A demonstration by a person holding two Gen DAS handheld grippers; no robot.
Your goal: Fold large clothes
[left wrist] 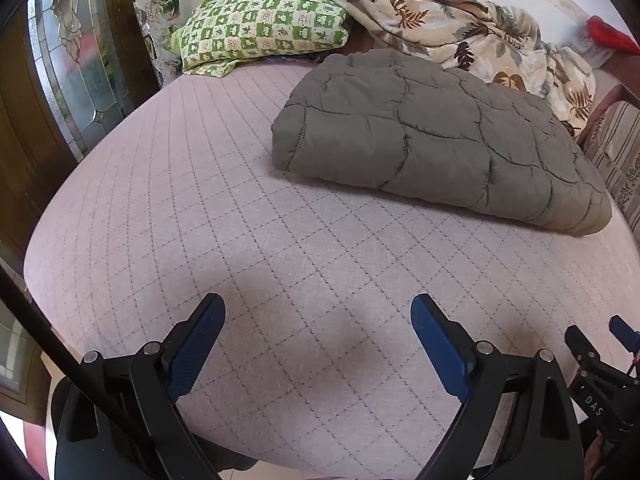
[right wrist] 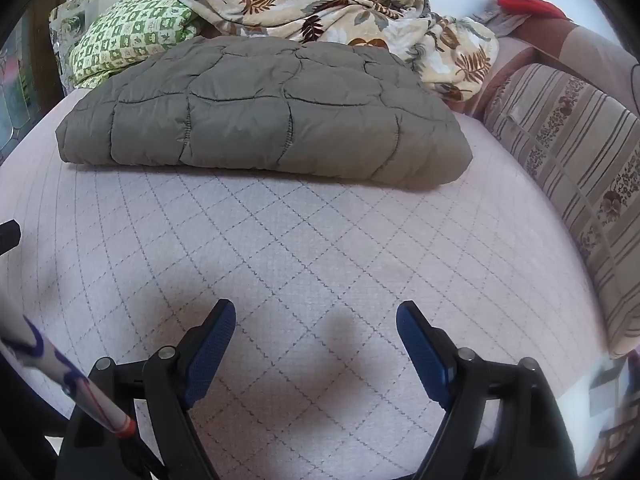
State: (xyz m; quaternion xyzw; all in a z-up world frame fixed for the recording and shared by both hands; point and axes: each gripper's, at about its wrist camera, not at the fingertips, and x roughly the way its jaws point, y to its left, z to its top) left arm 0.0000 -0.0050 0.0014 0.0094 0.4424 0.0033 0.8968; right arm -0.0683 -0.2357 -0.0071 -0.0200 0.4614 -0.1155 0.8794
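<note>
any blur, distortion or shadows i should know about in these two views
Left wrist view: strong fisheye bending of the bed, dark vignette corners, soft shadow under the open left claw; grey quilted garment sharp. Right wrist view: same curving, shadow below the open right claw, bottom right edge smeared, garment clear.

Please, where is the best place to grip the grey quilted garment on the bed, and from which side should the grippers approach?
Probably the near long edge of the grey quilted garment, one corner per gripper, approached low over the bedcover. That rounded edge faces both open grippers, left and right; pillow and blanket crowd the far side.
</note>
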